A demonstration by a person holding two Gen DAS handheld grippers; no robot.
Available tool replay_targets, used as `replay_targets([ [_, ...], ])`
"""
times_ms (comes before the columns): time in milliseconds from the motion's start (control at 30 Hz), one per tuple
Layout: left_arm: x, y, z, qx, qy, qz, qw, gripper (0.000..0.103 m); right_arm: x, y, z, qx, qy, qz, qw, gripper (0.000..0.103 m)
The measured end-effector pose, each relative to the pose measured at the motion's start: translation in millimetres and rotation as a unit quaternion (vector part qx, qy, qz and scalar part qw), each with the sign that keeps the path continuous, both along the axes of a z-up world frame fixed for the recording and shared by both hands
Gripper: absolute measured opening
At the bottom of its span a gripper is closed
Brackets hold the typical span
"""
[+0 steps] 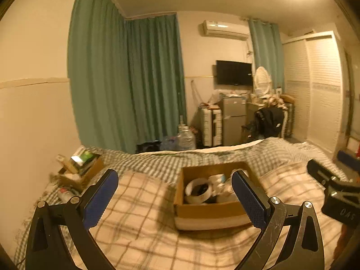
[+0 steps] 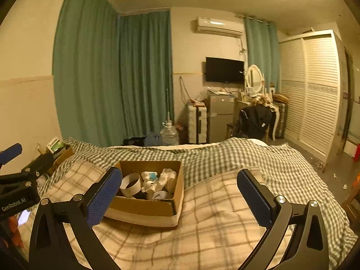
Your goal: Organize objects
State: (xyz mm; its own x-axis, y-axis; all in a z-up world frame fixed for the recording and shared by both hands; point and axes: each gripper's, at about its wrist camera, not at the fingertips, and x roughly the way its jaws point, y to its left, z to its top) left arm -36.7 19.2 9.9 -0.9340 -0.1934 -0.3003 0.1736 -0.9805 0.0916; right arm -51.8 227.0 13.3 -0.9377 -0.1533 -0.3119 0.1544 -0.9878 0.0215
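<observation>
Both wrist cams sit low over the bed (image 1: pixel 146 225), looking toward its foot end. Both catch the cardboard box (image 1: pixel 209 213) up close; the left cam's just left.

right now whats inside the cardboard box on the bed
The cardboard box holds a white tape roll, crumpled white cloths and something dark near the bottom. Whatever lies beneath them is covered.

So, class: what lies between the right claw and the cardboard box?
Only bare plaid blanket separates the open right claw from the cardboard box, seen in the right wrist view.
</observation>
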Motion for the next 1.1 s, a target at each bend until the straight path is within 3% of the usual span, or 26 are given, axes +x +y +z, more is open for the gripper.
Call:
replay_targets([
  [167,3,-11,-21,0.042,-0.024,-0.002,0.9988,0.103,-1,-8,-15,0.015,-0.012,0.007,1.0,0.103],
  [367,4,-18,-27,0.066,-0.025,-0.001,0.9975,0.103,-4,-14,-21,0.031,-0.024,0.006,0.999,0.103],
  [1100,1,-11,-32,0.049,-0.032,-0.016,0.9982,0.103,-8,-10,-29,0.021,-0.041,-0.003,0.999,0.103],
])
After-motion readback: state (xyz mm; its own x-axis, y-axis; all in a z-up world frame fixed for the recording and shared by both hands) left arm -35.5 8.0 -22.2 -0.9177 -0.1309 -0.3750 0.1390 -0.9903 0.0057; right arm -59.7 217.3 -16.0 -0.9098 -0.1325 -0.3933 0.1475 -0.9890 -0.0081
